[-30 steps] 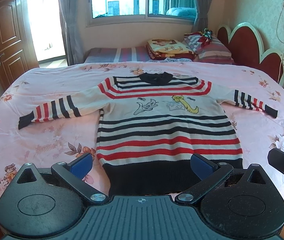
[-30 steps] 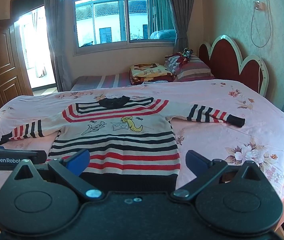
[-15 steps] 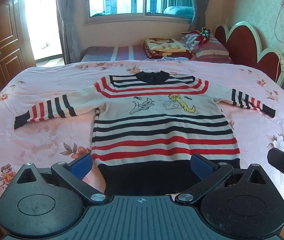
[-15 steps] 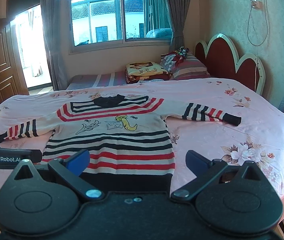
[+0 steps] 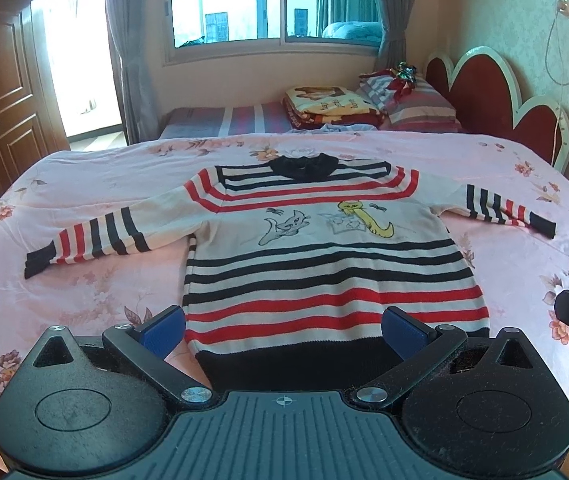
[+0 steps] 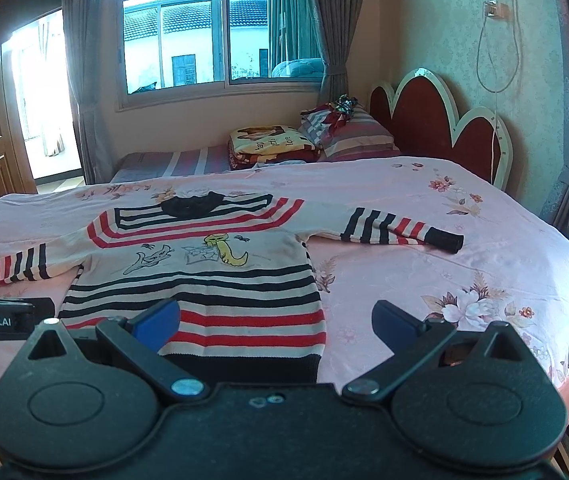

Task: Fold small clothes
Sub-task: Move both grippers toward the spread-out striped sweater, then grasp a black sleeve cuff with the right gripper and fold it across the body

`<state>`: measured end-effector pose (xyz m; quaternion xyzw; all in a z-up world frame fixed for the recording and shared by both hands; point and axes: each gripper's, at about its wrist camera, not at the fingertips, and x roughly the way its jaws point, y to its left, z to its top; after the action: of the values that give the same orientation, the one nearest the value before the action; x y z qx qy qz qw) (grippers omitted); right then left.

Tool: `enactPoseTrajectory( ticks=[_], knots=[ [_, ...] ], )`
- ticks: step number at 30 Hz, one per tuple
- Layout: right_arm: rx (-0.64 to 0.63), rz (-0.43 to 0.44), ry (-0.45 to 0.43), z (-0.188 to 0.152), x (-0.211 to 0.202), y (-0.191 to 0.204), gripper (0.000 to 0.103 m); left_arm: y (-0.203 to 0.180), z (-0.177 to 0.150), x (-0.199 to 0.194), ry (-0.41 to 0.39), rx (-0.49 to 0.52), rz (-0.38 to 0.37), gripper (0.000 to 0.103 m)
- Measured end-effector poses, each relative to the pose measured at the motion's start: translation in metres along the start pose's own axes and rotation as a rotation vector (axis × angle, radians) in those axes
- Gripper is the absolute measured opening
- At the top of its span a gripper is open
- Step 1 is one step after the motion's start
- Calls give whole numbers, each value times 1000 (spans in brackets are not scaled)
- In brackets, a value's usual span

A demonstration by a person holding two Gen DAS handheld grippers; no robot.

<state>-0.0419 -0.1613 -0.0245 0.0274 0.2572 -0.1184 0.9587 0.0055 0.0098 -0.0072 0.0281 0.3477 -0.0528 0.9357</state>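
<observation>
Four blue-padded fingers show in all, two on each gripper. Both the left gripper (image 5: 283, 325) and the right gripper (image 6: 275, 319) stand spread wide and hold nothing, hovering above the near edge of the bed. One striped sweater (image 5: 324, 248) lies flat, face up, on the pink floral bedspread (image 5: 84, 280), its two sleeves stretched out sideways and its black hem nearest the grippers. One folded blanket (image 5: 328, 106) and two pillows (image 5: 416, 104) sit beyond, near the headboard (image 5: 480, 96).
</observation>
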Motion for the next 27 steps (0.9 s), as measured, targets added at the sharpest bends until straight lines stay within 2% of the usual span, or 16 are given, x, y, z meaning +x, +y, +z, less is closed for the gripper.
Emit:
enactPoseTrajectory(
  ticks=[3, 8, 13, 18, 27],
  knots=[
    [-12, -23, -17, 1, 5, 0, 102, 4, 2, 9, 9, -29, -12, 103],
    [-10, -27, -11, 7, 20, -2, 102, 3, 11, 25, -10, 13, 18, 103],
    [-8, -17, -21, 14, 37, -7, 102, 4, 23, 44, -5, -13, -3, 103],
    [-4, -10, -2, 25, 64, -16, 102, -6, 37, 75, 7, 3, 29, 103],
    [22, -15, 7, 48, 118, -40, 102, -33, 61, 133, 54, -7, 23, 103]
  ],
)
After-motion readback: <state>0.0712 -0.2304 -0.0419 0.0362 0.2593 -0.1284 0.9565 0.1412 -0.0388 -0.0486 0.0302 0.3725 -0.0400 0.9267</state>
